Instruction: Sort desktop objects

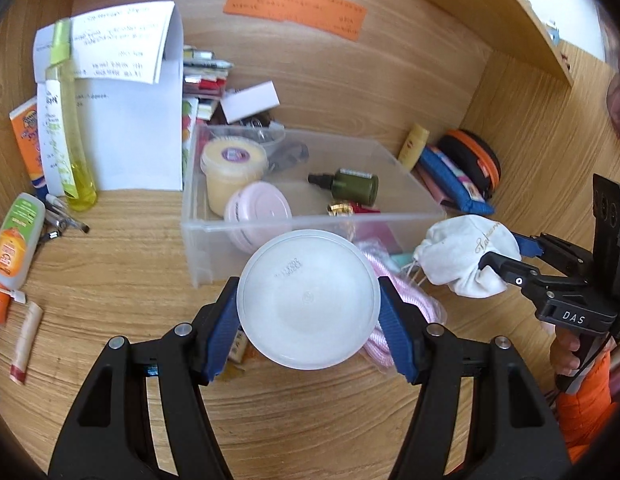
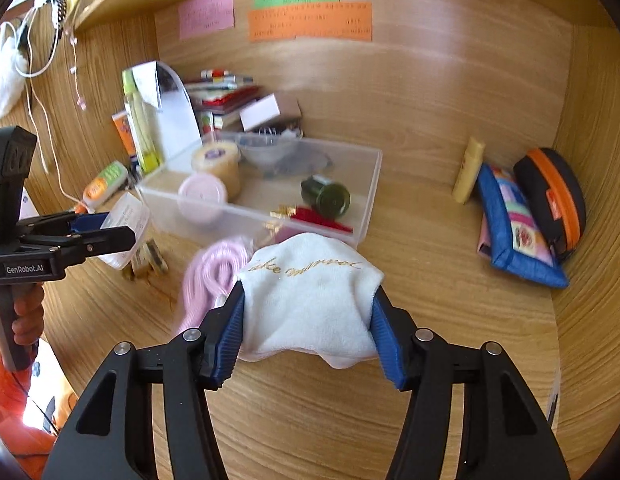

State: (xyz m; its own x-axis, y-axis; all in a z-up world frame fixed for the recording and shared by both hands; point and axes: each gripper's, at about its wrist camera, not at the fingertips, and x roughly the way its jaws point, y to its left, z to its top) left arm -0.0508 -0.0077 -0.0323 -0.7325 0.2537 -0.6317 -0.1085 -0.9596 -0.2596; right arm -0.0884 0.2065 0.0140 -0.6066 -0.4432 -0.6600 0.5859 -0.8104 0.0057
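Wooden desk [image 1: 110, 280] alcove | clear bin [image 1: 310, 220] at 12 o'clock, part-filled | left gripper [image 1: 308, 312] clamped on frosted jar [image 1: 308, 300] | right gripper [image 2: 308, 328] clamped on white pouch [image 2: 310, 300] | tubes at 9 o'clock unsorted

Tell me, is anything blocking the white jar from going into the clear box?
Nothing visible blocks it. The left gripper holds the white jar just before the clear box, whose top is open, with bare floor mid-box.
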